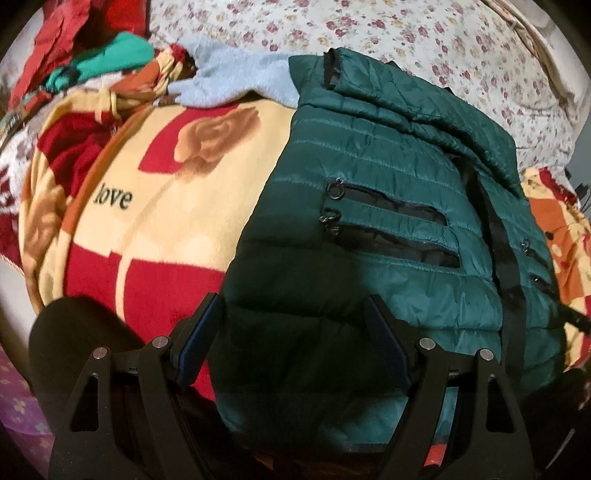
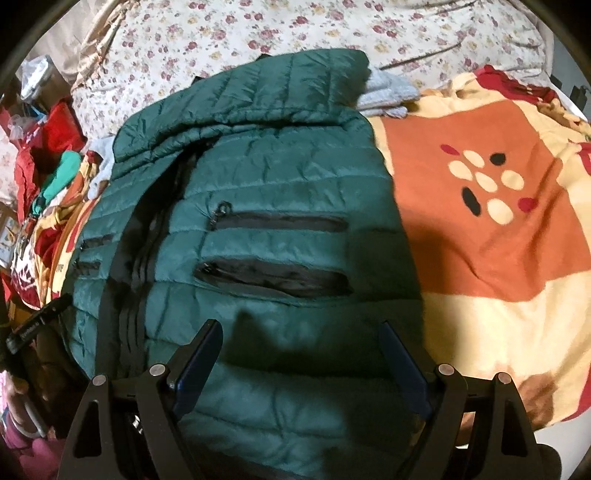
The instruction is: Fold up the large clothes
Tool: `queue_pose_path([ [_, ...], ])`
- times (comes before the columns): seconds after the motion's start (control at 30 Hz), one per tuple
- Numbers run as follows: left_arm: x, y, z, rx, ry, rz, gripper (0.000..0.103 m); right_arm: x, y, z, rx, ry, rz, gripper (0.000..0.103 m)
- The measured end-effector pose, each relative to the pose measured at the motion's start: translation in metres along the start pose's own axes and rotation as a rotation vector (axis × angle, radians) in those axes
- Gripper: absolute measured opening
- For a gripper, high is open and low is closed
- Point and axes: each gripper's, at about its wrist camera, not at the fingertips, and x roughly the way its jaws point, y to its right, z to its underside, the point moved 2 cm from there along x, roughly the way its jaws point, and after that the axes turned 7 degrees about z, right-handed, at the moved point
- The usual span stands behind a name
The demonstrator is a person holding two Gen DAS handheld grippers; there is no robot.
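A dark green quilted puffer jacket (image 1: 369,192) lies spread on a patterned blanket, front up, with black zip pockets and a black centre zip. It also shows in the right wrist view (image 2: 266,177). My left gripper (image 1: 295,306) is open, its jaws wide apart just above the jacket's near left hem. My right gripper (image 2: 299,332) is open too, jaws wide apart over the jacket's near right part. Neither holds anything. A sleeve or hood is folded across the jacket's far end.
The blanket (image 1: 166,221) is cream, red and orange, with the word "love"; it also shows in the right wrist view (image 2: 480,184). A floral sheet (image 2: 295,29) covers the bed beyond. A pile of red, teal and light blue clothes (image 1: 110,62) lies at the far left.
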Motion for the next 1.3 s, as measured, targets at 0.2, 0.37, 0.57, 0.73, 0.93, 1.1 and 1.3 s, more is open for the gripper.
queue_pose_path([
  [0.2,-0.001,-0.018,0.000,-0.079,-0.035,0.039,0.079,0.003,0.017,0.007,0.026,-0.041,0.009,0.085],
  [0.37,0.001,-0.030,0.001,-0.134,-0.043,0.054,0.079,0.011,0.035,0.014,0.090,-0.084,-0.001,0.086],
  [0.57,0.012,-0.034,0.009,-0.162,-0.106,0.090,0.082,0.022,0.036,0.031,0.121,-0.158,-0.102,0.086],
  [0.73,0.012,-0.030,0.016,-0.139,-0.159,0.123,0.082,0.014,0.024,0.041,0.089,-0.156,-0.156,0.086],
  [0.93,0.012,-0.027,0.019,-0.131,-0.154,0.118,0.082,0.016,0.012,0.047,0.042,-0.153,-0.196,0.084],
  [1.1,0.008,-0.018,0.021,-0.080,-0.151,0.102,0.075,0.002,-0.009,0.047,-0.077,-0.093,-0.186,0.045],
  [1.3,0.003,-0.017,0.023,-0.059,-0.139,0.090,0.070,0.003,-0.011,0.042,-0.089,-0.085,-0.201,0.044],
])
